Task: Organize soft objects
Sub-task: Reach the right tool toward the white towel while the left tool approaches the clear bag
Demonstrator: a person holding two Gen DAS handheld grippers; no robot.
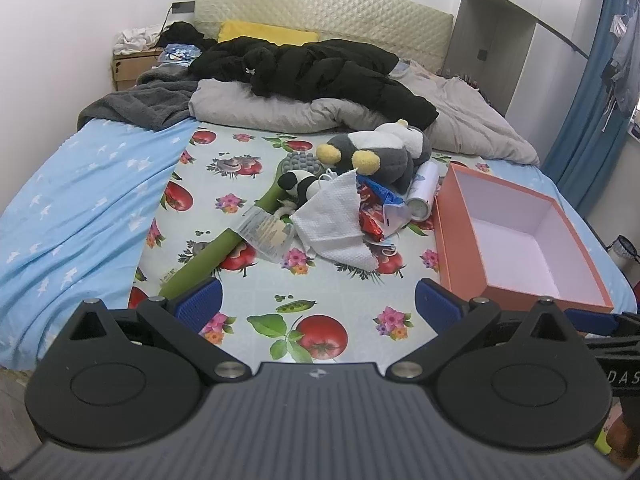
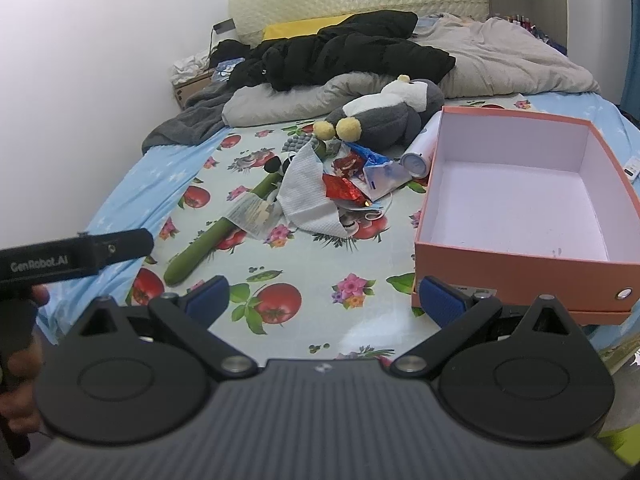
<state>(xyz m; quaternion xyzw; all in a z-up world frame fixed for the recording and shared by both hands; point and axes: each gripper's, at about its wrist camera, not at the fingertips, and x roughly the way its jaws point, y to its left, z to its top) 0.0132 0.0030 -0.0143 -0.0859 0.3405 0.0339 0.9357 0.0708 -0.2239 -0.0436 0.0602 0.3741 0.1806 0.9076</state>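
Tangled pile, empty box [image 2: 520,184].
Both grippers' fingers [image 1: 198,300] [image 2: 208,296] spread, holding nothing; grabbing the plush penguin [image 1: 380,152] may drag tissue [image 1: 336,216] and wrappers [image 1: 372,216] along.

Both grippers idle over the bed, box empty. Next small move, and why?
Probably move the right gripper forward toward the grey penguin plush. Both grippers are open and hold nothing; the left gripper is also open. The orange box is empty, and the plush lies unobstructed atop the pile beside it.
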